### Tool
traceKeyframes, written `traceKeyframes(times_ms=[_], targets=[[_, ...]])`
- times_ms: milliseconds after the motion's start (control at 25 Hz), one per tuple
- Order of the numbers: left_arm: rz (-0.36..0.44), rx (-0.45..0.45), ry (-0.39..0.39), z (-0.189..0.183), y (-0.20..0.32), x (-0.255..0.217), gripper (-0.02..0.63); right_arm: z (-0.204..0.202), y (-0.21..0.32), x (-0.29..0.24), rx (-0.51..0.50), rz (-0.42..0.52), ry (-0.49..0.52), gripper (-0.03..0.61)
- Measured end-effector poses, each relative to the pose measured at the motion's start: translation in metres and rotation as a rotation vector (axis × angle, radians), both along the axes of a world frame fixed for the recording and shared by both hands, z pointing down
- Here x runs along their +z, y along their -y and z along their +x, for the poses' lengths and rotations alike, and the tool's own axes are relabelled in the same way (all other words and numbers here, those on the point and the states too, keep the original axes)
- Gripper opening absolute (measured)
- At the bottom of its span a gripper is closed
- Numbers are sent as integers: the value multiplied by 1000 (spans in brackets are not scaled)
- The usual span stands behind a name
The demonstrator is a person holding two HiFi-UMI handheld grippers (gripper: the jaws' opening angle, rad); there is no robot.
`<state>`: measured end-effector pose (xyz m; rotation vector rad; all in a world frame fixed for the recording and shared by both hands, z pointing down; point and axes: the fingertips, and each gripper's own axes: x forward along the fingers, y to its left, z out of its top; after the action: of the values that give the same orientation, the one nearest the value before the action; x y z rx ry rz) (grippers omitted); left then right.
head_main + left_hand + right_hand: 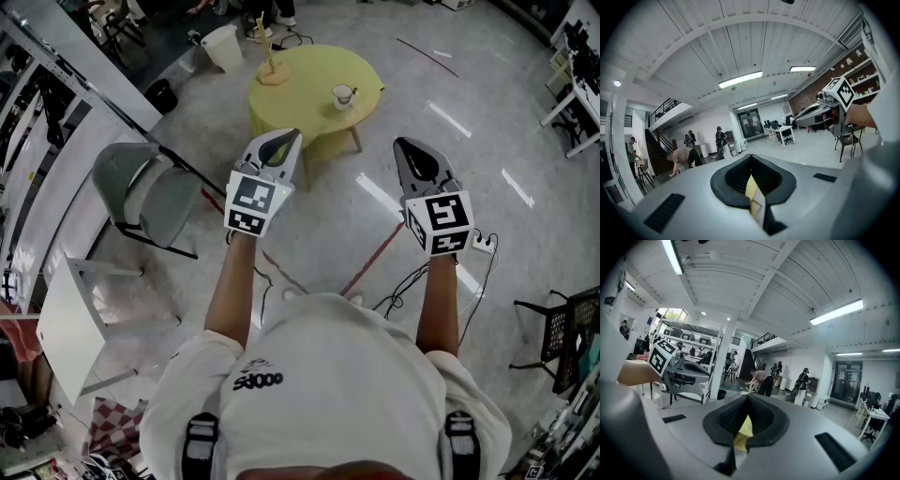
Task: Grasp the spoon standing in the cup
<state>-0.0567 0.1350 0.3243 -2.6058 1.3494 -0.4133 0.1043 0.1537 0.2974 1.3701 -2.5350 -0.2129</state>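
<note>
In the head view a white cup (343, 95) with a spoon (350, 91) standing in it sits on a round yellow table (300, 75) ahead of me. Both grippers are held in the air over the floor, well short of the table. My left gripper (284, 138) is shut with nothing in it, and its tips meet in its own view (751, 157). My right gripper (410, 145) is shut and empty too, with its jaws together (746, 397). A sliver of yellow shows through the slit of each pair of jaws. Neither gripper view shows the cup.
A wooden stand (272, 70) stands on the table's far left. A grey chair (141, 192) and a white side table (70, 323) are at my left. A white bin (223, 47) stands beyond the table. A power strip with cables (483, 244) lies at my right, near a black chair (572, 328).
</note>
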Motion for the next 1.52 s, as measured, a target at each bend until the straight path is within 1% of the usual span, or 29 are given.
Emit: traceKeyframes(times_ms=[200, 320, 440, 600, 720, 880, 1000, 1120, 1280, 1400, 1520], targets=[[-1, -16, -7, 23, 4, 2, 29, 25, 6, 1, -8, 3, 16, 21], [-1, -38, -22, 38, 4, 2, 29, 43, 5, 0, -31, 4, 53, 21], [-3, -50, -18, 53, 5, 5, 29, 56, 8, 2, -57, -1, 74, 23], [-21, -71, -10, 64, 10, 14, 29, 68, 20, 13, -75, -30, 84, 23], [-31, -76, -15, 65, 28, 21, 29, 73, 38, 23, -68, -52, 93, 23], [-45, -74, 8, 56, 70, 45, 29, 61, 79, 45, -55, -95, 88, 23], [-42, -73, -1, 42, 115, 55, 28, 48, 119, 53, -45, -108, 69, 23], [-49, -83, -20, 23, 172, 57, 28, 33, 170, 52, -32, -106, 67, 22], [-52, -59, -24, 6, 242, 53, 28, 11, 236, 43, -9, -95, 57, 23], [-57, -27, -21, -5, 284, 52, 29, -5, 278, 41, 9, -94, 54, 23], [-69, -15, -35, -18, 322, 53, 28, -21, 316, 43, 26, -99, 41, 23]])
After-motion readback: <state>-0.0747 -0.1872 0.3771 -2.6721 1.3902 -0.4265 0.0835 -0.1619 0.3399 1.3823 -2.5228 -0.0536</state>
